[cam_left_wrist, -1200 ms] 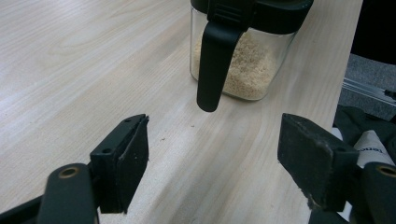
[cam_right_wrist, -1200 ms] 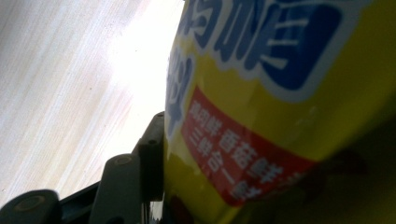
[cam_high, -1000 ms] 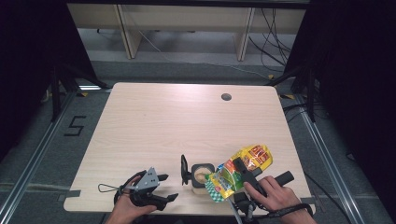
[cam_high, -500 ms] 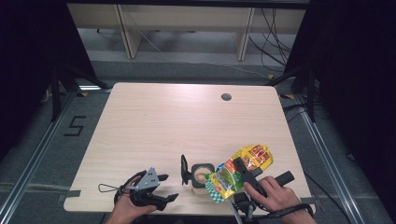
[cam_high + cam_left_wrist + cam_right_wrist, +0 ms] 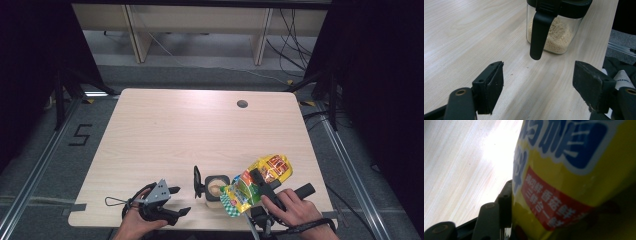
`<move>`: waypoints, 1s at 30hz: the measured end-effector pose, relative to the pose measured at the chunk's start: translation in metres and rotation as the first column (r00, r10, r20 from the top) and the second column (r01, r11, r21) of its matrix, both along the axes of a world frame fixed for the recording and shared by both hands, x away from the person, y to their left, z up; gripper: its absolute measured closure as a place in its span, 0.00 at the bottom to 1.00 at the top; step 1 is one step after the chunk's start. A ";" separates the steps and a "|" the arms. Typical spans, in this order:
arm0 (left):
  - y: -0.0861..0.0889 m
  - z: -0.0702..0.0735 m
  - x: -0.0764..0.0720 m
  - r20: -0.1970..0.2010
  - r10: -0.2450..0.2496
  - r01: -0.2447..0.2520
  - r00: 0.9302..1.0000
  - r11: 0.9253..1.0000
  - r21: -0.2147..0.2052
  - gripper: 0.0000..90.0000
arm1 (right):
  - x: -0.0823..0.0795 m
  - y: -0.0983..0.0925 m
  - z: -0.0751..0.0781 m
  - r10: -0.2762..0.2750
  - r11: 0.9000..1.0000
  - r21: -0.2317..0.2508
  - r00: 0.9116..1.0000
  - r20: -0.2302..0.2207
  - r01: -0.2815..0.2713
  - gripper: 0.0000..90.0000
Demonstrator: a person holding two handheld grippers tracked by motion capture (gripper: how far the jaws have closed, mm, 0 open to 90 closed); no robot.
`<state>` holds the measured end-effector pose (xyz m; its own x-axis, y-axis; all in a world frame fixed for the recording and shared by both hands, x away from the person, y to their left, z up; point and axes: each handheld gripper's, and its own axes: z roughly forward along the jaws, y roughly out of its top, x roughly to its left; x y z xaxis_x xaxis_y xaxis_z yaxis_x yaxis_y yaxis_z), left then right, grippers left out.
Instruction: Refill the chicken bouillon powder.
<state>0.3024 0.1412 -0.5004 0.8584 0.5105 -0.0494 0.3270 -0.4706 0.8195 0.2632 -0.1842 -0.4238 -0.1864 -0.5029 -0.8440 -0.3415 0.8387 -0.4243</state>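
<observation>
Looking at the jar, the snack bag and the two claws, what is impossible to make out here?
- Right claw, right gripper view: far jaw hidden behind the snack bag.
- Bag's open end, high view: too small to tell whether anything pours into the jar.
- Jar's top, left gripper view: cut off by the upper edge.
- Bag's print: blurred.

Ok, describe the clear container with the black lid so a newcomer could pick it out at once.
On the wooden table, look at the near edge between the person's two hands. The container stands just left of the yellow snack bag. It alone is clear-walled, holds pale granules and has its black lid flipped up.
</observation>
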 end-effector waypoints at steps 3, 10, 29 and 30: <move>-0.003 -0.001 -0.001 -0.007 0.013 -0.014 1.000 0.999 -0.036 0.27 | 0.000 -0.001 -0.001 -0.006 1.000 0.029 1.000 -0.009 0.006 0.54; 0.000 0.000 0.001 0.016 -0.008 0.008 1.000 1.000 0.004 0.27 | 0.001 0.000 -0.001 0.011 1.000 0.015 1.000 -0.012 -0.011 0.54; -0.001 -0.001 -0.001 -0.005 0.009 -0.009 1.000 1.000 -0.016 0.27 | 0.001 -0.002 -0.001 0.012 1.000 0.020 1.000 -0.011 -0.012 0.54; -0.002 -0.001 -0.001 -0.009 0.012 -0.012 1.000 1.000 -0.028 0.27 | 0.001 -0.002 -0.001 0.008 1.000 0.026 1.000 -0.011 -0.008 0.54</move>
<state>0.3009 0.1393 -0.5013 0.8518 0.5190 -0.0718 0.3401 -0.4436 0.8292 0.2640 -0.1861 -0.4250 -0.1914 -0.4828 -0.8546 -0.3529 0.8463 -0.3991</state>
